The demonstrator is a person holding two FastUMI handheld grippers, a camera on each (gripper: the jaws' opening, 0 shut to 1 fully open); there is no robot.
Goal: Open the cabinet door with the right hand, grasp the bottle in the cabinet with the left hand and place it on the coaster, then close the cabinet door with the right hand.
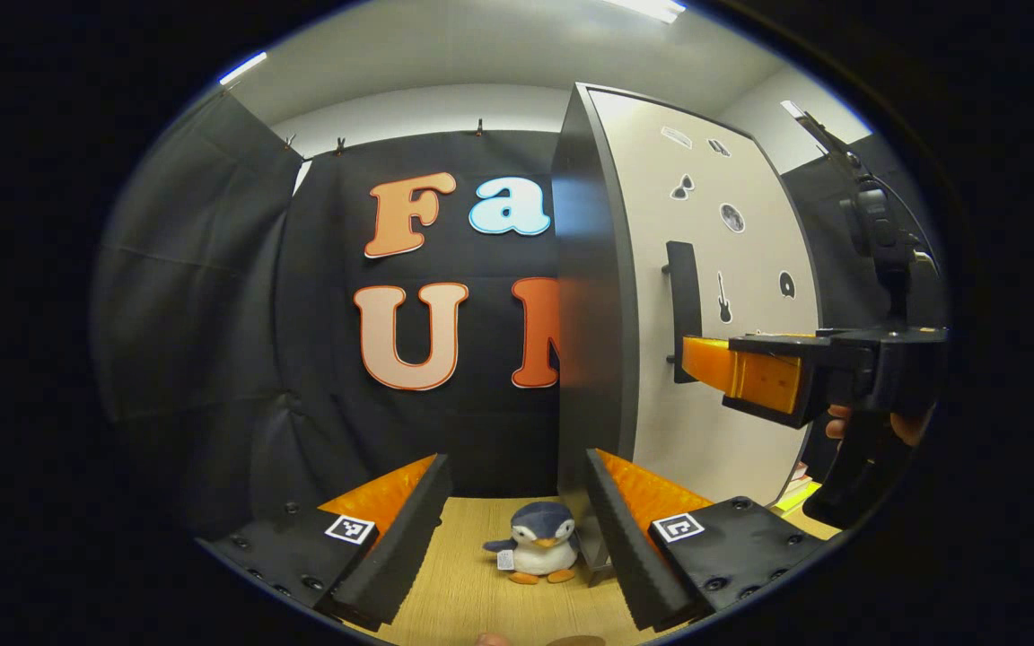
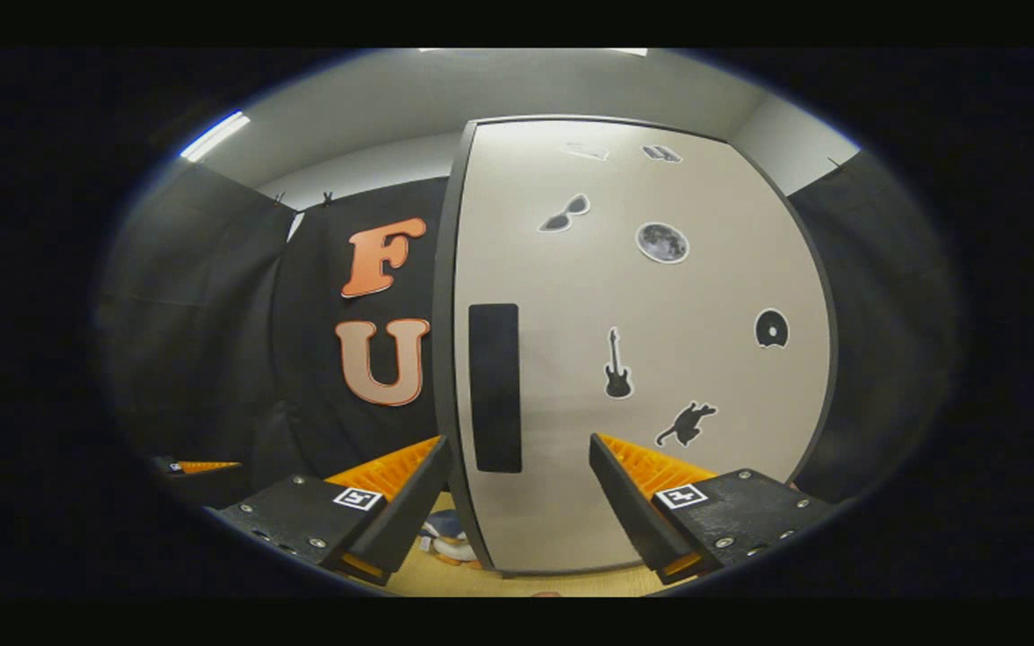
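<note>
Right gripper [image 2: 517,489]: jaws spread wide and empty, aimed straight at the cabinet door [image 2: 652,359]; in the left gripper view it comes in from 3 o'clock [image 1: 701,359], its fingertips level with the door handle [image 1: 682,309], touching or just short, I cannot tell which.

Door handle [image 2: 494,387]: a dark upright bar near the door's left edge, at 12 o'clock between the right gripper's fingers.

Left gripper [image 1: 512,507]: jaws open, holding nothing, held low over the wooden tabletop [image 1: 454,583].

Cabinet door state: closed, as far as the right gripper view tells; stickers dot its pale face.

Bottle: hidden, presumably behind the door; the coaster I cannot place either.

Risk, handle: the fingers may close beside the bar rather than around it and slip off on the pull, since it sits tight to the door's left edge.

Risk, swing: hinges look to be on the far side from the handle, so the door should sweep out toward both grippers; the left gripper, just beside the cabinet's dark side wall [image 1: 593,296], could be struck.

Risk, toy: a plush penguin [image 1: 537,542] stands on the tabletop at the cabinet's foot, at 12 o'clock from the left gripper, probably in the door's path.

Open room: free space lies at 9 to 11 o'clock of the left gripper, toward the cloth wall [image 1: 212,314].

Edges: the cabinet's front corner is the nearest hard edge.
</note>
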